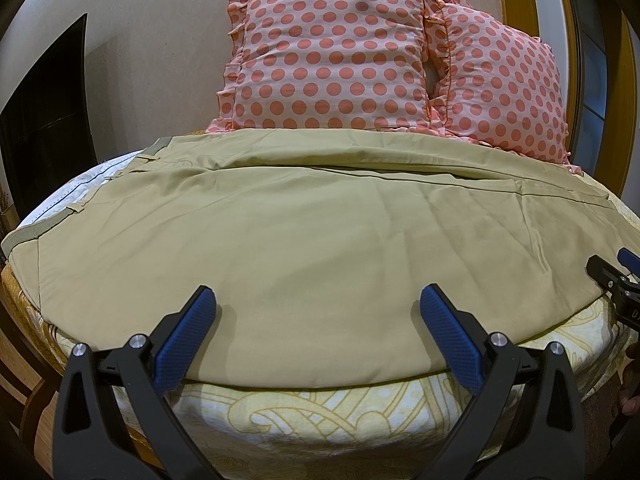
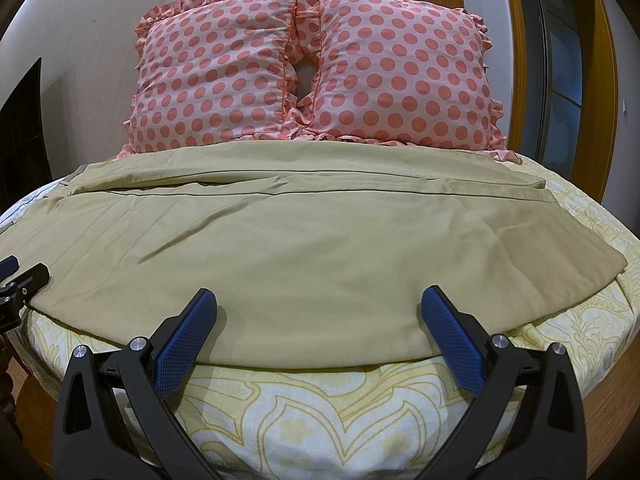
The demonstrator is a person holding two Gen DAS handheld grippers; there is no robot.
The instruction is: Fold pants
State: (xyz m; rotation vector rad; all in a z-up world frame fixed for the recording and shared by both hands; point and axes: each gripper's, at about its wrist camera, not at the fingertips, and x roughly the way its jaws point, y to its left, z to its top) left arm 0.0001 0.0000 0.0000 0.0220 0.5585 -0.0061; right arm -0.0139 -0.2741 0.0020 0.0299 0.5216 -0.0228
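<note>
The khaki pants [image 1: 304,232] lie spread sideways across the bed [image 1: 320,412], filling the middle band of both wrist views, with the near edge of the cloth running just above the bottom third of each frame. In the left wrist view the waistband [image 1: 36,236] sits at the left edge, its pale lining turned up, while in the right wrist view the leg ends [image 2: 592,272] taper off toward the right side. The legs appear folded one over the other, with a long seam line crossing the upper part of the cloth, though the fisheye bend makes the layering hard to read. The left gripper [image 1: 318,300] hangs over the near edge of the pants at lower centre, its blue pads [image 1: 188,344] spread wide with nothing between them. The right gripper [image 2: 320,300] sits the same way in its own view, jaws wide apart above the cloth and holding nothing; its tip also shows at the right edge of the left wrist view [image 1: 612,276]. The bedsheet [image 2: 320,416], yellow with a pale scroll pattern, shows below the pants. Two pink polka-dot pillows [image 2: 312,68] stand side by side against the wall in the upper centre, just behind the far edge of the pants.
</note>
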